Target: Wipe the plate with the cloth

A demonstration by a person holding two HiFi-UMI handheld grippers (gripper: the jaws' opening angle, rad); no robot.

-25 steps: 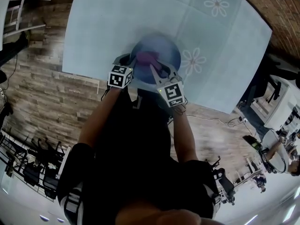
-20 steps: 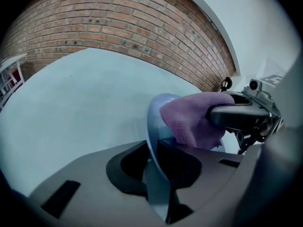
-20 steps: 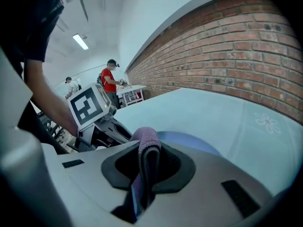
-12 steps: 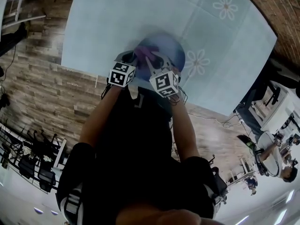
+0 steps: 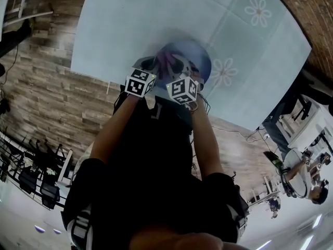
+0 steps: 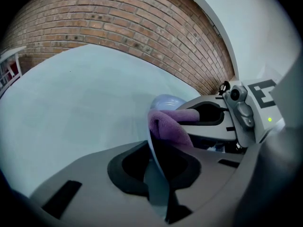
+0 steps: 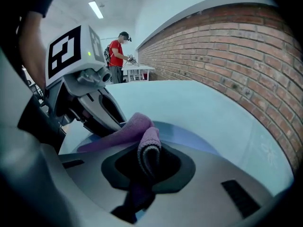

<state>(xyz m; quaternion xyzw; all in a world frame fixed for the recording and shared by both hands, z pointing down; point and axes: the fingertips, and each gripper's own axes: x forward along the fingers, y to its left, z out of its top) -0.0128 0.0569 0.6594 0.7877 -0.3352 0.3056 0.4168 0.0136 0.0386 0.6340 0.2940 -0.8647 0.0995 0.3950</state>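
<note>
Presently held: plate and cloth, over near edge of bench

**Plate** (image 5: pixel 197 55): round, pale blue-lilac, smooth and glossy, with a thin rim. It sits tilted over the near part of the bench (image 5: pixel 130 25); whether it touches the top cannot be told. Its rim runs edge-on between the jaws of the left tongs (image 6: pixel 158 171), which are closing on it.

**Cloth** (image 7: pixel 142 126): purple, soft looped pile, folded double. The fold is clamped in the right tongs (image 7: pixel 149 169). The free part lies across the plate's face, reaching toward the left tongs.

**Tongs:** grey, moulded, each carrying a marker cube. The two stand side by side, close together, over the plate's near rim.

**Bench:** wide and flat, covered in a pale blue sheet with white flower prints (image 5: pixel 223 72) to the right. Open surface spreads beyond the plate and to both sides.

**Bounds:** a brick wall (image 6: pixel 118 18) past the far edge, a wood-plank floor (image 5: pixel 47 98) at the near left.
</note>
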